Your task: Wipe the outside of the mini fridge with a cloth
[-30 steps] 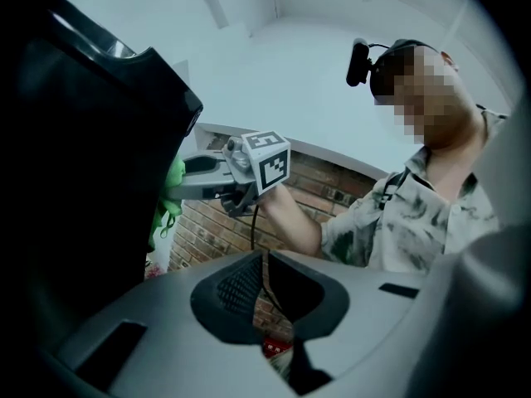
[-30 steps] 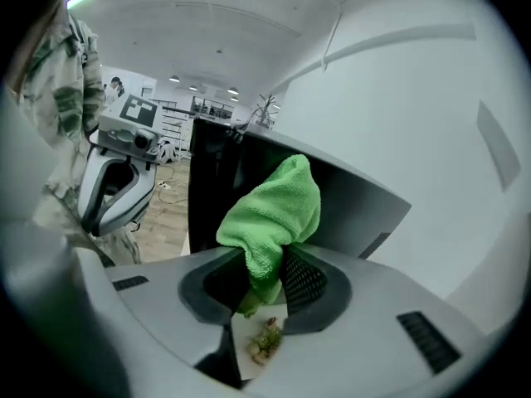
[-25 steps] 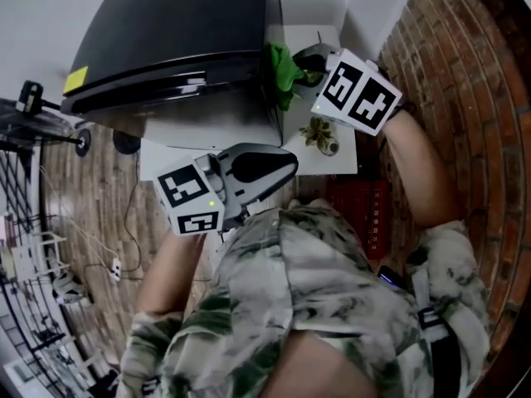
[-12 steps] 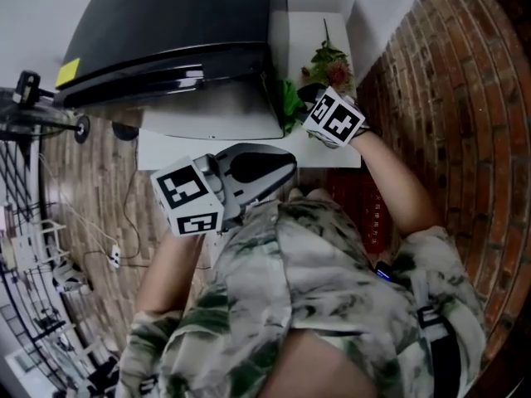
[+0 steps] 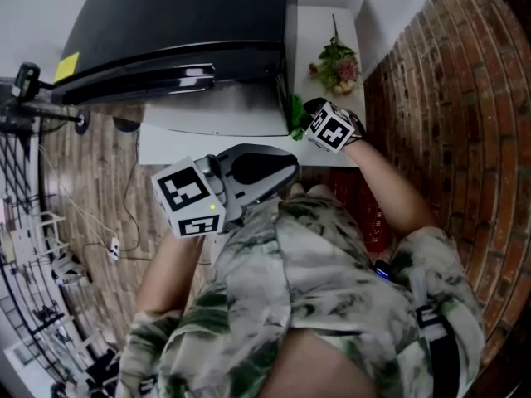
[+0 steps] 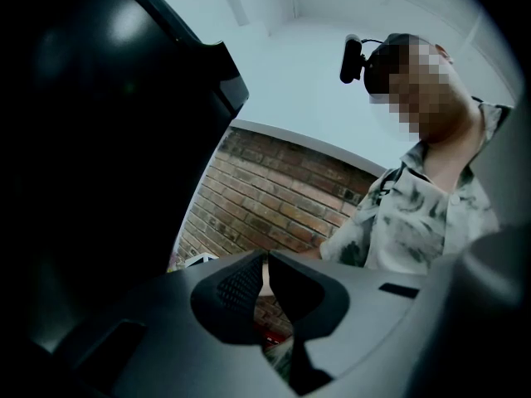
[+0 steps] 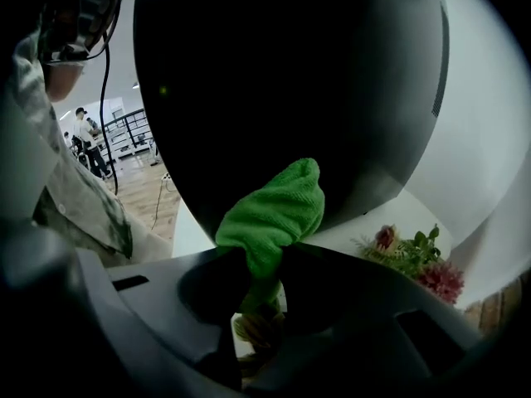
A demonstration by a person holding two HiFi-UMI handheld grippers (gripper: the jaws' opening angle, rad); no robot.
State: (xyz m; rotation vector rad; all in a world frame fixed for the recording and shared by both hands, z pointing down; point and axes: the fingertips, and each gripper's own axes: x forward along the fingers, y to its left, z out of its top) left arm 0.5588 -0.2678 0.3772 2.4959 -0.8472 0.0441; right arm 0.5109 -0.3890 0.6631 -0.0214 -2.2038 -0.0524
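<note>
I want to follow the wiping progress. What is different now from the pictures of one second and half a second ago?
The right hand-held gripper, shut on the green cloth, slid lower along the mini fridge's side, toward its front edge, so the flowers behind it now show. Unchanged: its grip on the cloth, and the left hand-held gripper, which is shut, empty and in the same place.
</note>
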